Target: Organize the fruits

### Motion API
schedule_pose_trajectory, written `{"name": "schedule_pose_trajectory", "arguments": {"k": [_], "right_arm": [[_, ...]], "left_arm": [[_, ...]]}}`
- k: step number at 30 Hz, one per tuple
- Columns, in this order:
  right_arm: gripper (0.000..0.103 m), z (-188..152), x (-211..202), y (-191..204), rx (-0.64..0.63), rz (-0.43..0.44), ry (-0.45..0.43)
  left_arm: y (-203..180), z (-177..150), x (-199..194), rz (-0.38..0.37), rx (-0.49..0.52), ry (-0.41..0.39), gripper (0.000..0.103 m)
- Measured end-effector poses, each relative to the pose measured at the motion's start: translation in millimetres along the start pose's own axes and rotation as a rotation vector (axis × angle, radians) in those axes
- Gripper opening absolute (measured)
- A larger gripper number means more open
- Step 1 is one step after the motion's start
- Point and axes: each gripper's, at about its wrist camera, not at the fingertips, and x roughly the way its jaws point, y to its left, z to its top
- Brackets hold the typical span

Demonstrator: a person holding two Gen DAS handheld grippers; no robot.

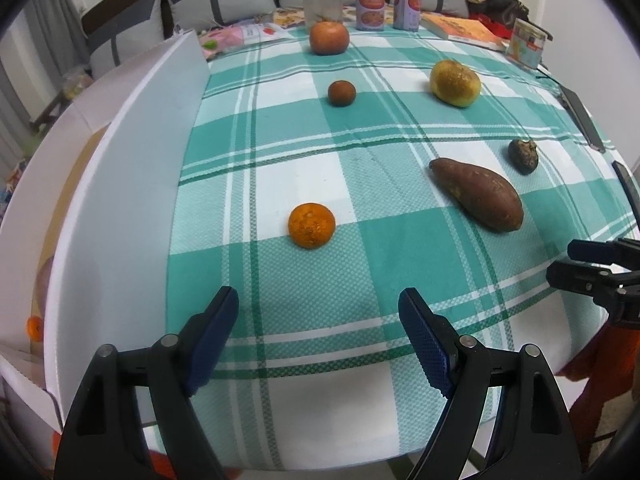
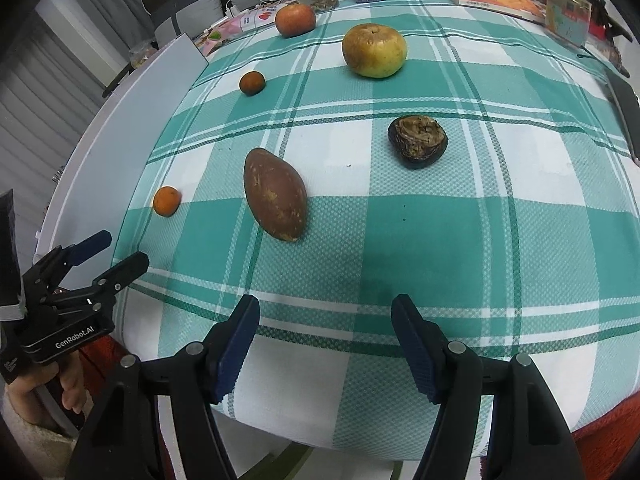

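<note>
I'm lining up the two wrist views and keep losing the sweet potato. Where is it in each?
Left wrist: sweet potato lies right of centre, beside the dark shrivelled fruit.
Right wrist: sweet potato lies left of centre.
Shared landmark: the small orange sits to its left in both.

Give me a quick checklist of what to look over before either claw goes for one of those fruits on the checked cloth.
1. Left claw empty and open: ok.
2. Right claw empty and open: ok.
3. Small orange free of neighbours, bare cloth before the left claw: ok.
4. Sweet potato lying flat, apart from the shrivelled dark fruit: ok.
5. Room inside the white box: cannot tell, its wall hides the inside.
</note>
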Motion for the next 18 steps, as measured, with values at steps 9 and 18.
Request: {"name": "schedule_pose_trajectory", "arguments": {"k": [9,18], "right_arm": [[0.069,-6,4,-1,-0.012,-0.013,-0.022],[0.069,9,1,-3,-0.010,0.037,0.004]], "left_arm": [[2,-2,3,0.018,-0.011,-0.001,0.084],[33,15,6,-0.250,-0.120,0.100,0.084]]}}
